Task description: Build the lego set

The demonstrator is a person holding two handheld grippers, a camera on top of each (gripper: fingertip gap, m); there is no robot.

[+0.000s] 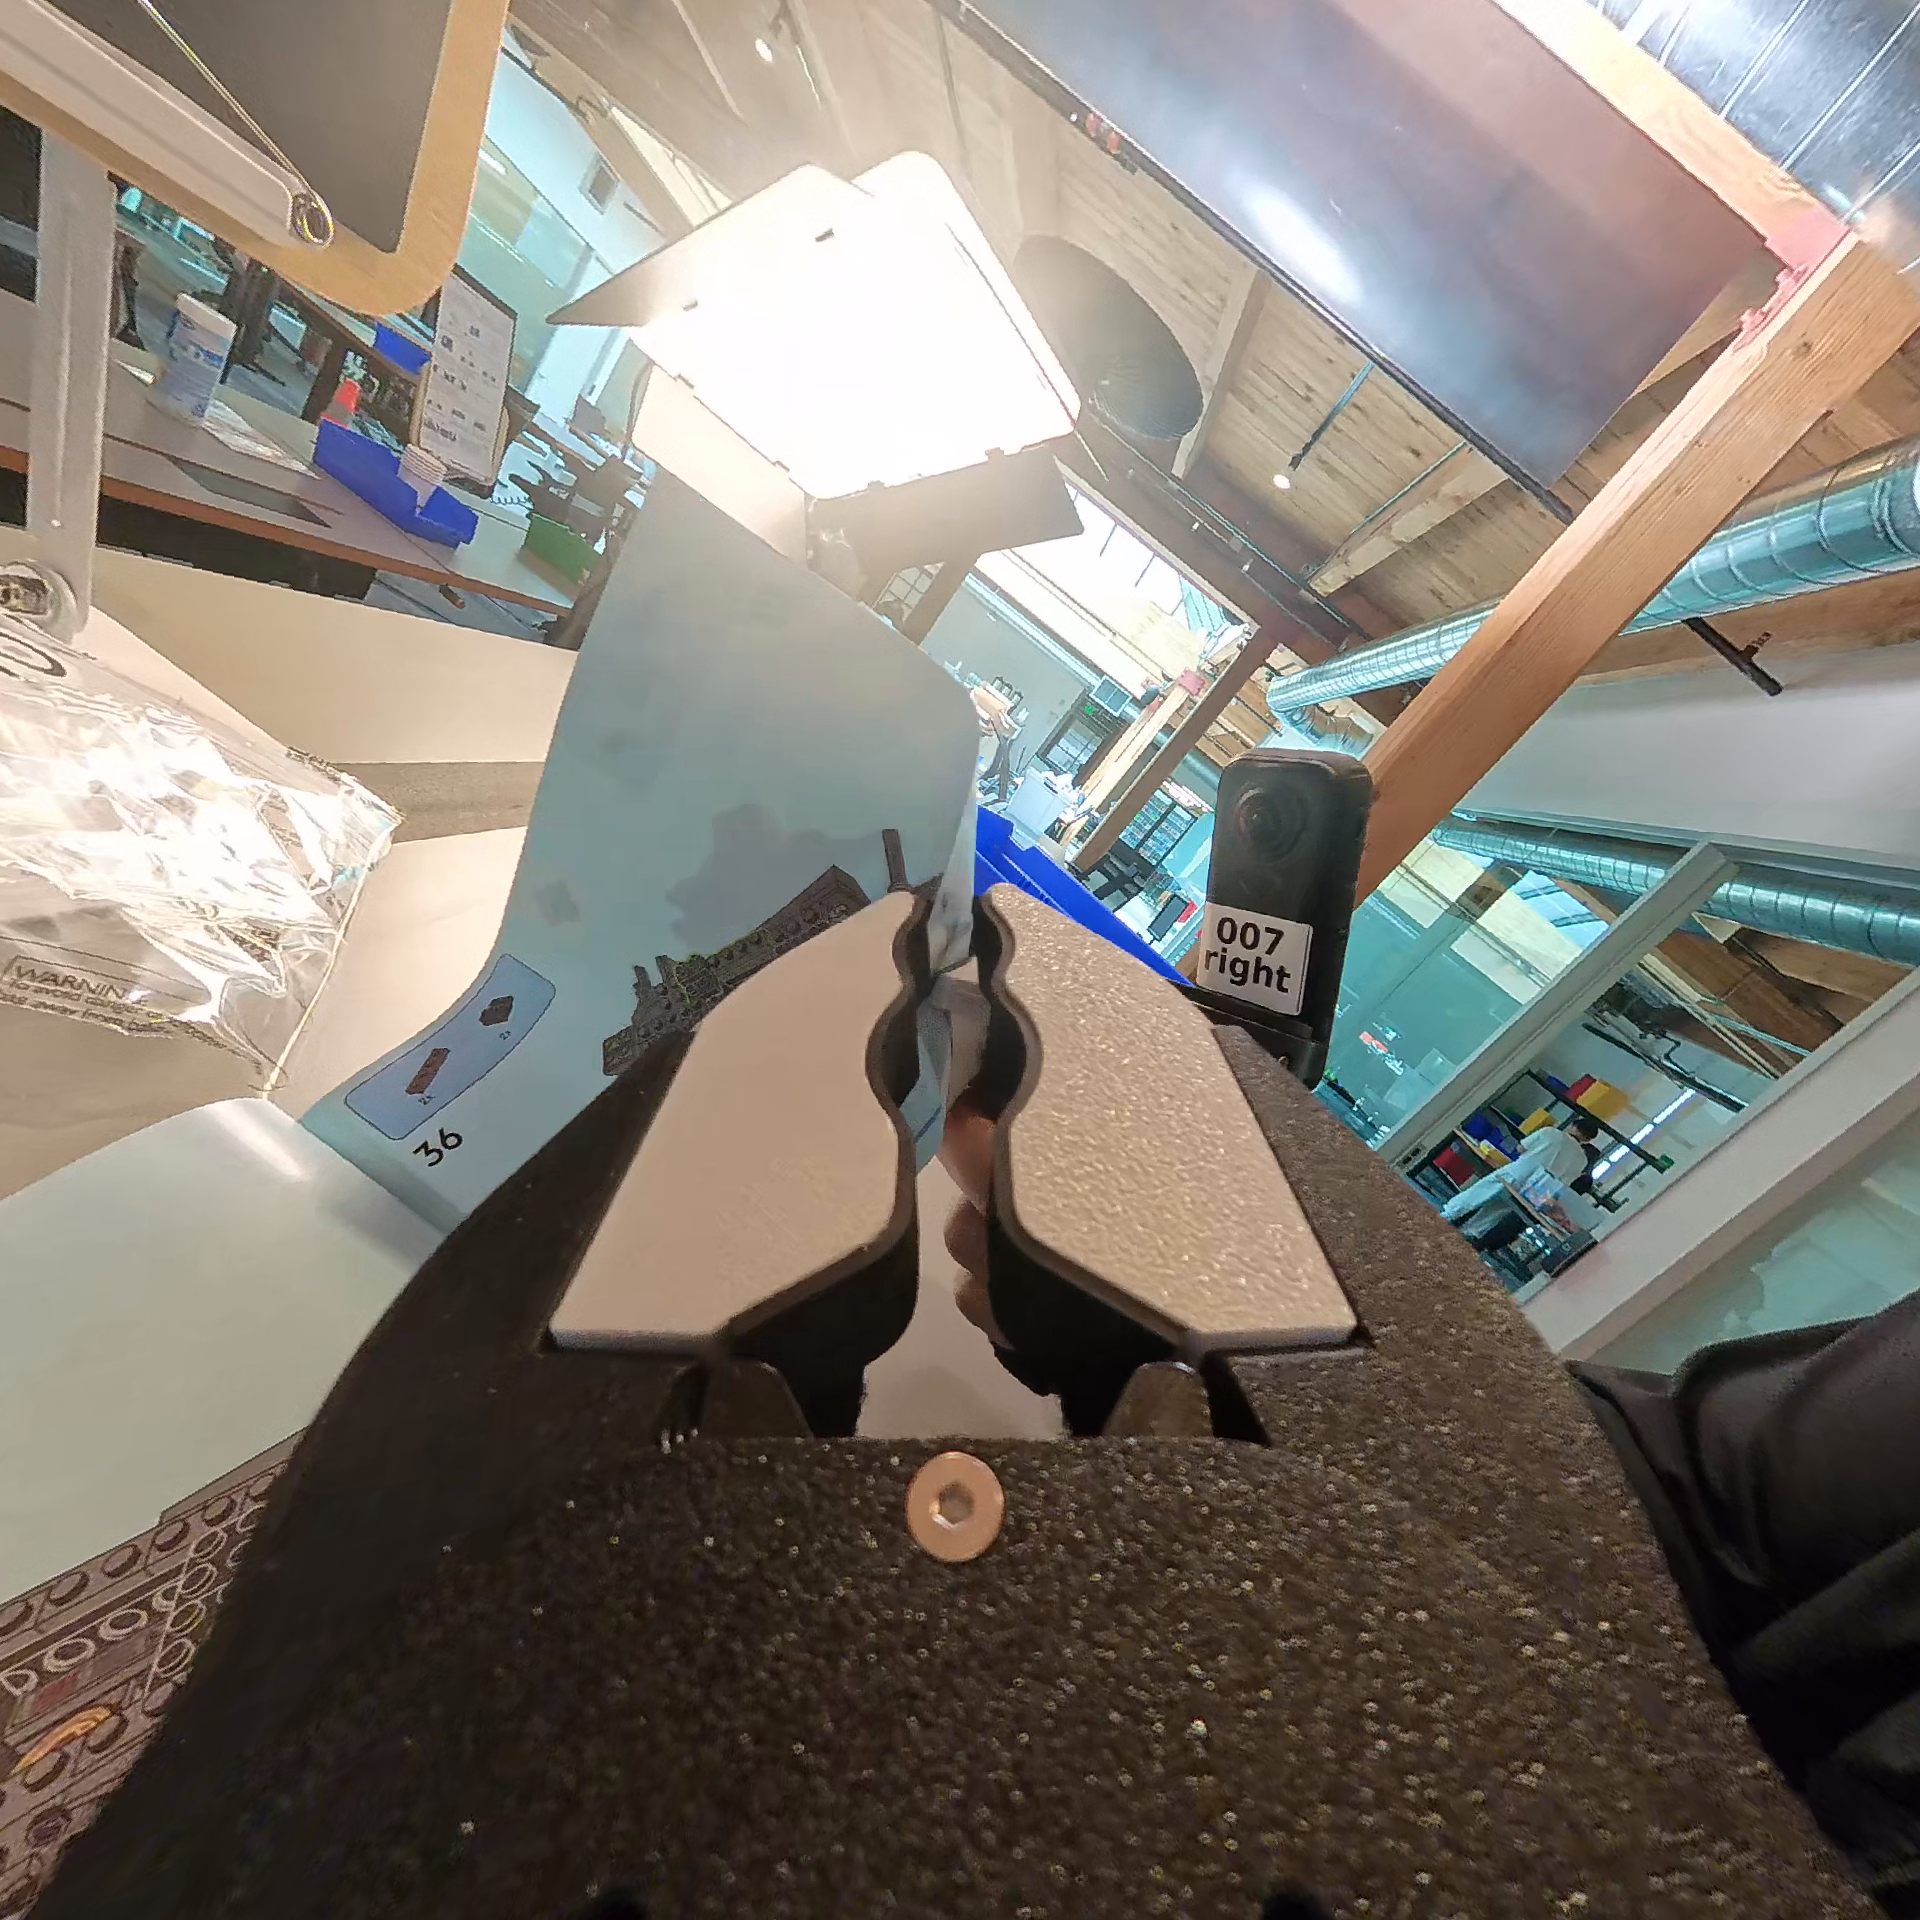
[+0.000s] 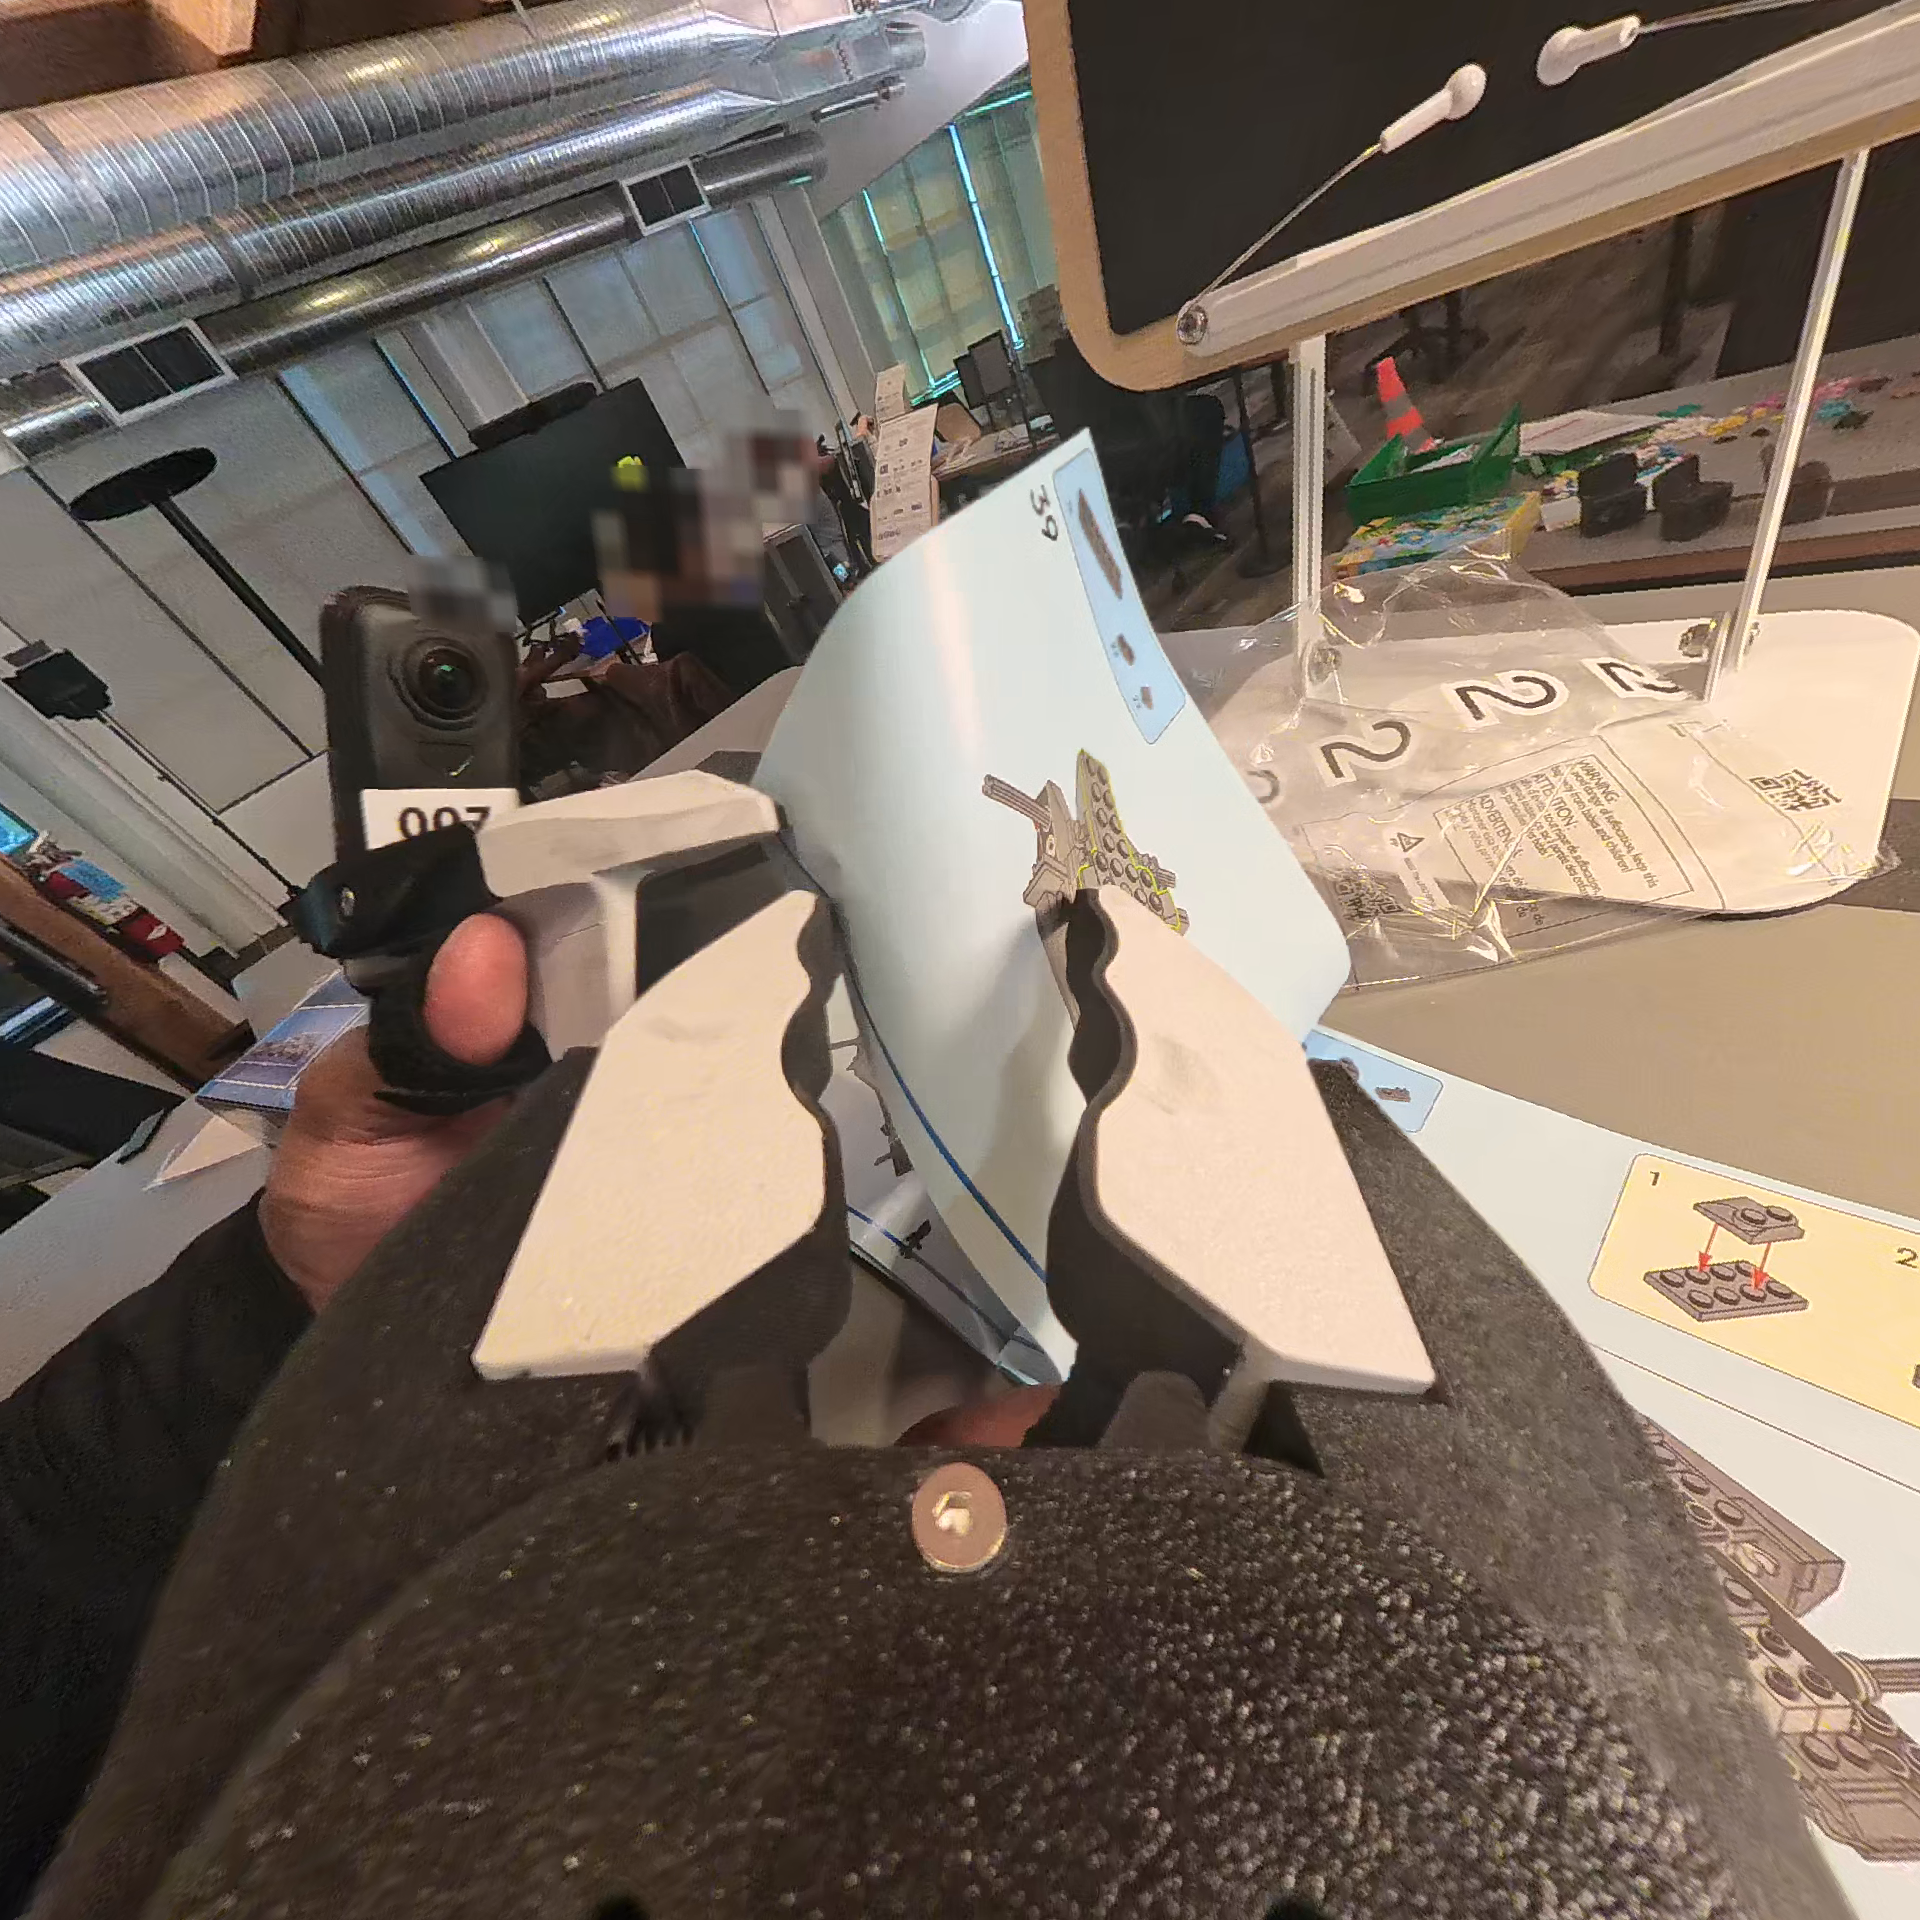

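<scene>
A light-blue page [image 1: 727,748] of a brick-building instruction booklet stands curled up from the table. My left gripper [image 1: 951,914] has its jaws slightly apart, with the page's right edge standing between the pads; they do not press on it. The right gripper's camera body [image 1: 1283,862] shows just behind. In the right wrist view the same page [image 2: 935,727] rises between my right gripper's [image 2: 945,914] widely spread fingers, which do not clamp it. The left gripper's grey fingers [image 2: 644,831] sit at the page's left edge, with a person's hand [image 2: 416,1039] on that gripper.
The open booklet [image 2: 1714,1299] lies flat on the table to the right and below. A clear plastic bag [image 2: 1558,790] lies beyond it, by a white stand [image 2: 1787,665] carrying a dark board [image 2: 1455,156]. A bright lamp [image 1: 852,332] hangs overhead. A blue bin [image 1: 1049,883] is behind the page. My left and right fingertips are right by each other.
</scene>
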